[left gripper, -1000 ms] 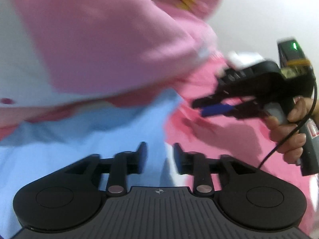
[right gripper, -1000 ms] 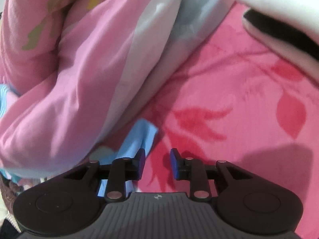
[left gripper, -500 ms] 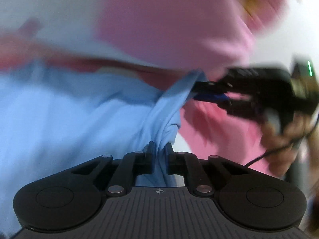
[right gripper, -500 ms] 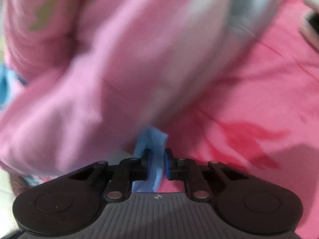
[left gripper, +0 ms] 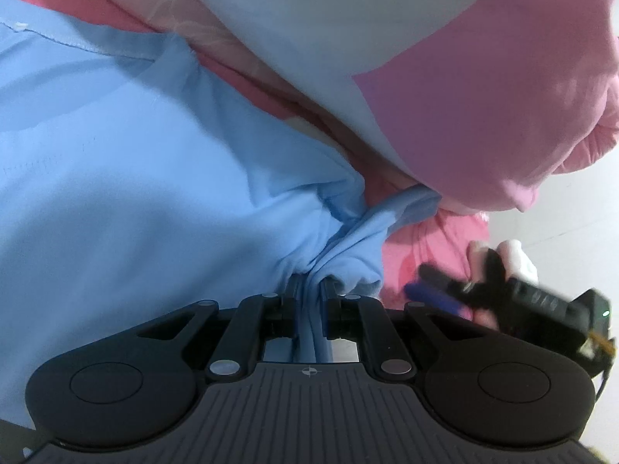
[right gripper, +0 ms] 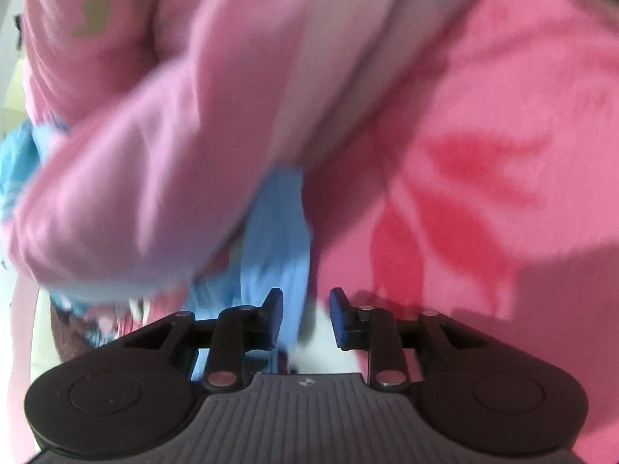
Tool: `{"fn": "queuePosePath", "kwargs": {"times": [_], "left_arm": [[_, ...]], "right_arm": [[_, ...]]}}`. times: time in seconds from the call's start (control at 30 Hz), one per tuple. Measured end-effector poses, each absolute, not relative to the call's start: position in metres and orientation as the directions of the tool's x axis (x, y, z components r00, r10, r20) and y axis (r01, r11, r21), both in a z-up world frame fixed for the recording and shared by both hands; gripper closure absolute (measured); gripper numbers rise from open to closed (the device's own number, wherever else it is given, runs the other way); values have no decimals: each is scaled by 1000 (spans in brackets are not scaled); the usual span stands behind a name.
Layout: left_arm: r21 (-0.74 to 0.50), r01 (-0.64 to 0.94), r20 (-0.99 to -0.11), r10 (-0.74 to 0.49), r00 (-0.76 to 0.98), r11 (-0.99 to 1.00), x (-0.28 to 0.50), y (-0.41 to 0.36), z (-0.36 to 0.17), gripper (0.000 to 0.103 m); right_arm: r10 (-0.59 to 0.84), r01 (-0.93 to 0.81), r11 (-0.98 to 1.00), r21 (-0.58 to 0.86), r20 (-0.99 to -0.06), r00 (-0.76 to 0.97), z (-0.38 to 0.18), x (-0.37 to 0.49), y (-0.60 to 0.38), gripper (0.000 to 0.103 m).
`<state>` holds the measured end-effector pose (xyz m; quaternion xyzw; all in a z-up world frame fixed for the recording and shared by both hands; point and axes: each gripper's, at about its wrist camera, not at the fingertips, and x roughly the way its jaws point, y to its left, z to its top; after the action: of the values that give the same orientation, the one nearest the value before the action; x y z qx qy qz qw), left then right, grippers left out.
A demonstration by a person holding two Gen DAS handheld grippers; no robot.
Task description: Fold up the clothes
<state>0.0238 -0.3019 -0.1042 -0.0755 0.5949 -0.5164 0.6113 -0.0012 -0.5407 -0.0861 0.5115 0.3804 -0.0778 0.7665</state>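
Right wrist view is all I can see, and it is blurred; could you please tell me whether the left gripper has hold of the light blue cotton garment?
Observer: Yes, the left gripper has its jaws shut on a bunched fold of the light blue cotton garment.
Operator: Thank you; where is the rest of it?
Observer: It spreads wide to that gripper's left, and one corner runs under the pink and white padded quilt.
Operator: And mine?
Observer: The right gripper shows blurred on the right, over the pink bedsheet, seemingly apart from the garment.
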Motion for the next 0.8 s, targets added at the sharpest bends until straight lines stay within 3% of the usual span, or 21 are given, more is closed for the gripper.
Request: {"fn": "queuePosePath", "kwargs": {"times": [0.23,0.3,0.37,0.6,0.8], "left_arm": [[-736,508,-627,-732,-265,446,20,-311,-111,94],[-735,518,-624,-735,-265,438,15,-316,-112,93],[-734,526,-622,-737,-266,429,17,-320,-110,94],[-744,553,-601,-738,-306,376,13,-322,-103,92],[-746,587,-585,-730,-353,314,0,-328,-92,79]], "right_arm": [[318,512,325,795,-602,733,-112,2,-528,74],[314,499,300,813,-578,753,-115,1,-528,83],[313,485,286,827,-559,768,-113,-1,-528,102],[223,470,336,816,-554,802,-78,-28,-541,103],[119,529,392,752,-612,782,-49,-63,-568,103]]}}
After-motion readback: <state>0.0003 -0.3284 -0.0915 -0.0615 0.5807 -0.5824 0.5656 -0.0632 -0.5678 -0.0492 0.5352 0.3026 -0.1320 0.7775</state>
